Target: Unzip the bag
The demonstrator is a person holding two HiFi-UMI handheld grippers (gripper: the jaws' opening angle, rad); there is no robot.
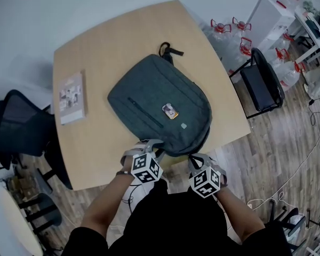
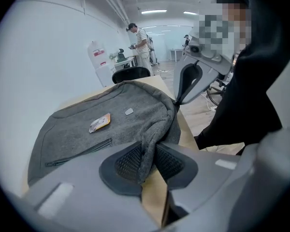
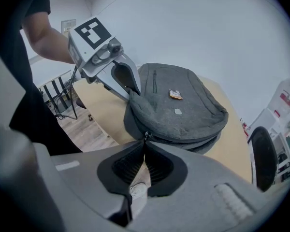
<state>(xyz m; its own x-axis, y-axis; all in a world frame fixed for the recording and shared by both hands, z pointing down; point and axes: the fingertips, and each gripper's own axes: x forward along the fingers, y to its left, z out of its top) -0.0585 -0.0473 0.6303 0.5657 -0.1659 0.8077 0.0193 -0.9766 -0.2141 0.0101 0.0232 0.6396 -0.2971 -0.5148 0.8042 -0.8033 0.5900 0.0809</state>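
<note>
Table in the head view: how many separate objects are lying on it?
2. A gray backpack lies in the middle of the table, reaching its near edge; a thin booklet lies by its left edge. Anything under the backpack is hidden.

Dark grey bag (image 1: 149, 89), pale wooden table (image 1: 96, 52)

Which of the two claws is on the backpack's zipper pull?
The right claw, shut on the zipper pull; the left claw only pinches a grey fabric fold of the backpack.
</note>
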